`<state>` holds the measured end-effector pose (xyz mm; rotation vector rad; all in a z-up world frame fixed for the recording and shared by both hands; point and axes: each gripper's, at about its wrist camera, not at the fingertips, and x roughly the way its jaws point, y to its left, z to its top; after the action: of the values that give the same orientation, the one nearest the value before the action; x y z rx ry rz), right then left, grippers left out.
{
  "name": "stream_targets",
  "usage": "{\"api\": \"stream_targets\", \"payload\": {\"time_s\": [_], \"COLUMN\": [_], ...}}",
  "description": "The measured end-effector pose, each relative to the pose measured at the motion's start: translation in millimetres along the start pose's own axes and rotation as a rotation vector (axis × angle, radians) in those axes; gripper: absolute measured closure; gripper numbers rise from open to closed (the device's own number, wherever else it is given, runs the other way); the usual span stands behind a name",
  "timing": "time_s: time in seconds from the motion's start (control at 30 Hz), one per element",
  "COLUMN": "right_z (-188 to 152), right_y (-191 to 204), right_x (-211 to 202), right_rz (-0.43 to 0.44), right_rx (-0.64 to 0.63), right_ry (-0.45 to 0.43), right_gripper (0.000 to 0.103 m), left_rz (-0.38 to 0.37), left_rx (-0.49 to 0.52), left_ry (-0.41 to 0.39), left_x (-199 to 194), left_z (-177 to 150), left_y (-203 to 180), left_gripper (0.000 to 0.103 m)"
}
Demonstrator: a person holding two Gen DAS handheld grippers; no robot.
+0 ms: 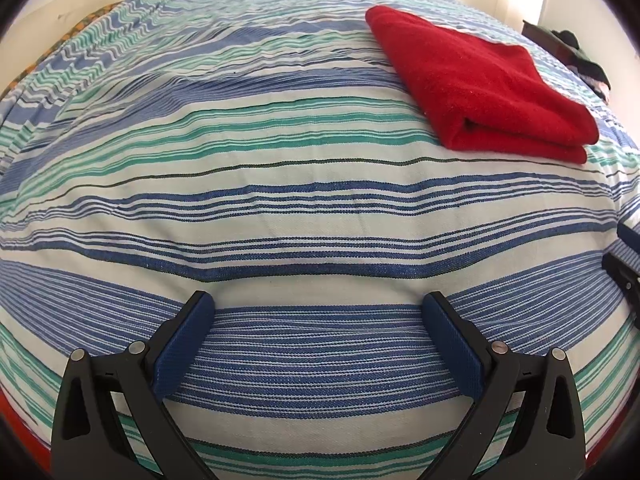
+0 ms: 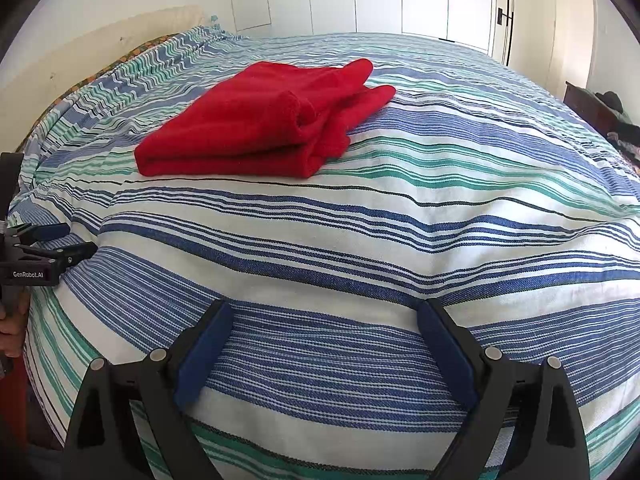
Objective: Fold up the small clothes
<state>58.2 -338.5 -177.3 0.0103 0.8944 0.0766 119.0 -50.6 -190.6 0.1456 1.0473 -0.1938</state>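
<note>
Left wrist view: the left gripper (image 1: 320,312) hovered low over the striped bedspread (image 1: 280,208), its two blue-padded fingers (image 1: 186,344) spread wide apart and holding nothing. The red garment (image 1: 480,80) lay folded on the bedspread, ahead of the gripper and to its right, well apart from the fingertips. Its folded edge faced the camera and showed two stacked layers. At the right margin a part of the right gripper (image 1: 624,264) entered the picture, just above the cover.

Right wrist view: the right gripper (image 2: 324,316) likewise hung over the bedspread (image 2: 400,216) with its jaws spread and empty. The red garment (image 2: 260,124) rested ahead and to the left, folded into a thick, roughly rectangular bundle; its far right corner was looser, with several layers fanned out. At the left margin the left gripper (image 2: 76,240) appeared side-on, its fingers apart, with a hand (image 2: 12,332) gripping the handle below it. Neither gripper touched the garment.

Background: white cupboard doors (image 2: 400,0) stood behind the bed, a pale headboard (image 2: 100,48) ran along the far left side, and dark furniture with piled clothes (image 2: 612,116) stood at the far right.
</note>
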Motion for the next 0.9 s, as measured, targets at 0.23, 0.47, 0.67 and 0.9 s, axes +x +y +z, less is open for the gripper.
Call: {"api": "stream_targets", "payload": {"time_s": [0.23, 0.47, 0.67, 0.9], "right_z": [25.7, 107.4, 133.5, 177.2], "right_y": [-33.7, -87.9, -86.0, -51.1], "right_x": [-37.5, 24.3, 105.6, 93.9], "right_rz": [0.202, 0.531, 0.552, 0.473], "right_rx": [0.187, 0.578, 0.644, 0.401], "right_ry": [0.053, 0.010, 0.196, 0.243], "right_gripper": [0.010, 0.010, 0.027, 0.078], "left_rz": [-0.383, -0.369, -0.401, -0.477], "left_rx": [-0.263, -0.217, -0.161, -0.148], "left_ry": [0.000, 0.080, 0.166, 0.129], "left_x": [-29.1, 44.3, 74.7, 24.8], "left_z": [55.6, 159.5, 172.7, 206.3], "left_y": [47.5, 2.9, -34.5, -34.4], "left_gripper": [0.002, 0.002, 0.021, 0.074]}}
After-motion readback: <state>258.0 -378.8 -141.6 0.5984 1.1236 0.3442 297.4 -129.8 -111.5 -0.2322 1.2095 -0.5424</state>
